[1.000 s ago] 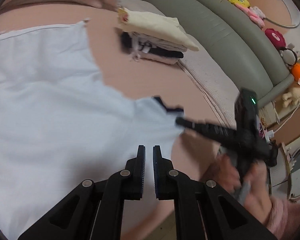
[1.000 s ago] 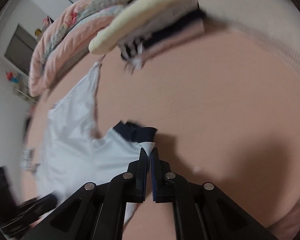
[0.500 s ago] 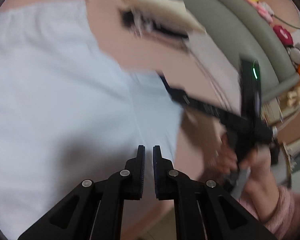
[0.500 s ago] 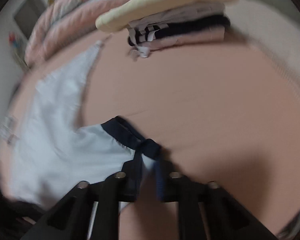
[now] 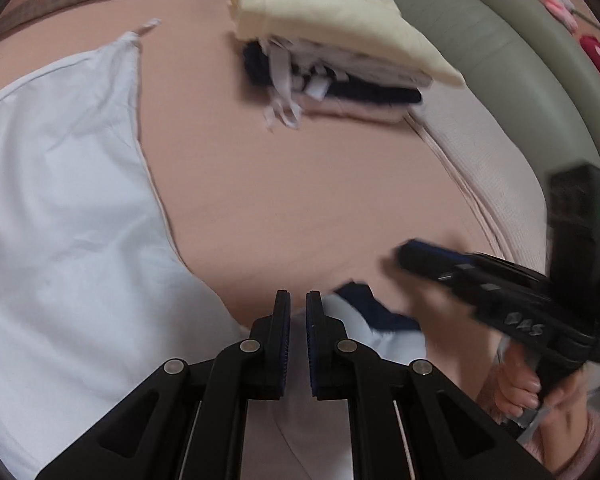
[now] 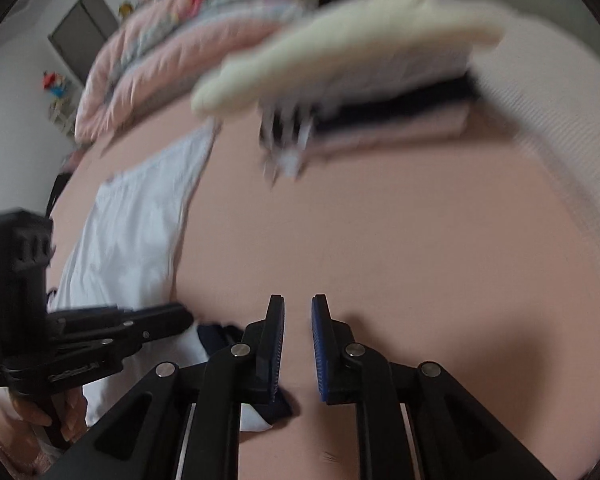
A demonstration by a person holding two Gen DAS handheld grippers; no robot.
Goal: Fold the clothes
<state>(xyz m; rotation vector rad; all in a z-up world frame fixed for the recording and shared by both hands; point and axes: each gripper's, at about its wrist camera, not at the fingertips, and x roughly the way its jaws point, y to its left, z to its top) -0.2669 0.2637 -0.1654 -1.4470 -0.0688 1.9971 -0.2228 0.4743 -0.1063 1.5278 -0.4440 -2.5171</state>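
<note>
A pale blue shirt [image 5: 60,220] lies spread on the pink bed sheet [image 5: 300,200], filling the left of the left wrist view. Its short sleeve with a navy cuff [image 5: 376,312] lies loose just right of my left gripper [image 5: 298,304], whose fingers stand almost together over the cloth with nothing seen between them. My right gripper [image 5: 408,250] hovers a little right of the cuff. In the right wrist view the right gripper [image 6: 298,308] is open and empty over bare sheet. There the cuff [image 6: 216,336] lies beside its left finger, and the shirt [image 6: 132,240] stretches away to the left.
A stack of folded clothes [image 5: 332,40] topped by a cream piece sits at the far side of the bed. A grey-green padded headboard [image 5: 500,40] runs along the right. A rolled pink quilt [image 6: 180,40] lies at the back. A hand [image 5: 520,392] holds the right gripper.
The right gripper was shut on the navy-cuffed sleeve and carried it inward; now its fingers have parted and the sleeve lies on the sheet. The left gripper moved over toward the sleeve.
</note>
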